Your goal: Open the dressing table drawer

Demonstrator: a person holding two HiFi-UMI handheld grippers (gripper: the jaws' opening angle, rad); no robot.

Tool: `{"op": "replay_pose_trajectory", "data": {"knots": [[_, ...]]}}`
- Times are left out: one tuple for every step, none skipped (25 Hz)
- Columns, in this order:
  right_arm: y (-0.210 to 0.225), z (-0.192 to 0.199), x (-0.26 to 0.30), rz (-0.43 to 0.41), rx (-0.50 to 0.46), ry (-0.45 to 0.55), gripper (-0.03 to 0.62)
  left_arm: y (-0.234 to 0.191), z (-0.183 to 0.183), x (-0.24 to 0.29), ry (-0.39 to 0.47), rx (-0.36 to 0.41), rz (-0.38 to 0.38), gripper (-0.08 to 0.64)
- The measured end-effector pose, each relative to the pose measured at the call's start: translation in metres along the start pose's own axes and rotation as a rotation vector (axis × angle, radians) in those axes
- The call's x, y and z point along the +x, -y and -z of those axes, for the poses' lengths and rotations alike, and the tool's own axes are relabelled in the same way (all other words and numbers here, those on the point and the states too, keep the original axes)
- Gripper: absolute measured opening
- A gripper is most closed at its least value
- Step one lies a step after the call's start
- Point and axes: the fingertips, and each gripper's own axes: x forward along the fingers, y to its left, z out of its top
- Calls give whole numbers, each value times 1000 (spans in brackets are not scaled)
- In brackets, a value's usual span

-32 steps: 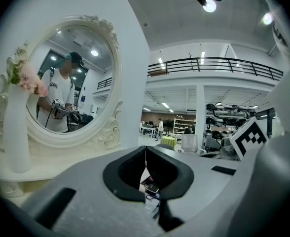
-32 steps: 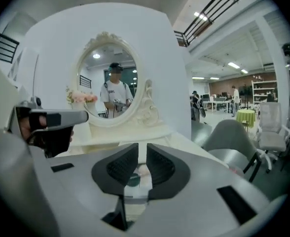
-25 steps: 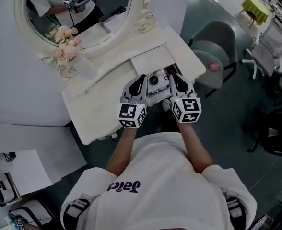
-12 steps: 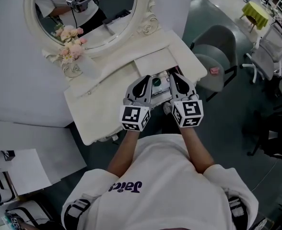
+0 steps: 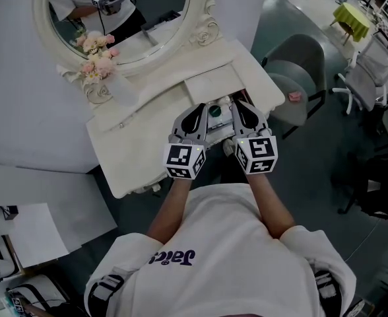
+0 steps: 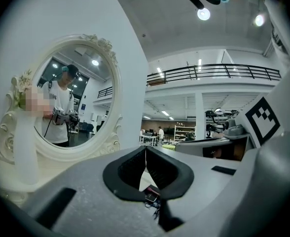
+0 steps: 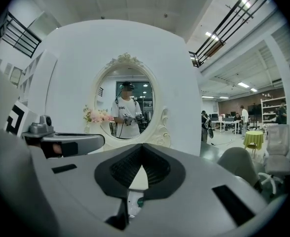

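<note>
The cream dressing table (image 5: 141,144) stands under an oval mirror (image 5: 115,18). Its middle drawer (image 5: 218,129) is pulled out towards the person, and a green-capped item (image 5: 212,110) lies inside. Side by side over the drawer, both grippers point level at the mirror. My left gripper (image 5: 196,109) (image 6: 146,152) is shut, its pads meeting with nothing between them. My right gripper (image 5: 239,106) (image 7: 142,149) is also shut and empty. The drawer's front is hidden beneath the two grippers.
A vase of pink flowers (image 5: 98,65) stands on the table at the mirror's left foot. A grey chair (image 5: 293,71) with a small pink thing (image 5: 295,96) on its seat stands to the table's right. Farther right is a white office chair (image 5: 372,65).
Both grippers stay over the open drawer; the right one has lifted slightly. The head view has shifted a little.
</note>
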Motion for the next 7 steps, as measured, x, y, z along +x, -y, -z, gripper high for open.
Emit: {"op": "replay_pose_trajectory", "data": {"knots": [[-1, 3, 1, -2, -4, -9, 11, -1, 4, 0, -9, -9, -2, 15], [-1, 5, 1, -4, -6, -16, 11, -2, 8, 0, -17, -16, -3, 15], [0, 8, 2, -4, -5, -21, 11, -2, 13, 1, -25, -21, -3, 15], [1, 10, 2, -4, -4, -26, 11, -2, 17, 2, -32, -26, -1, 15], [2, 13, 4, -3, 0, -30, 11, -3, 21, 3, -41, -31, 0, 15], [3, 16, 5, -2, 4, -35, 11, -4, 26, 4, -50, -37, 1, 15], [5, 19, 7, -1, 10, -39, 11, -5, 31, 5, -60, -42, 3, 15]]}}
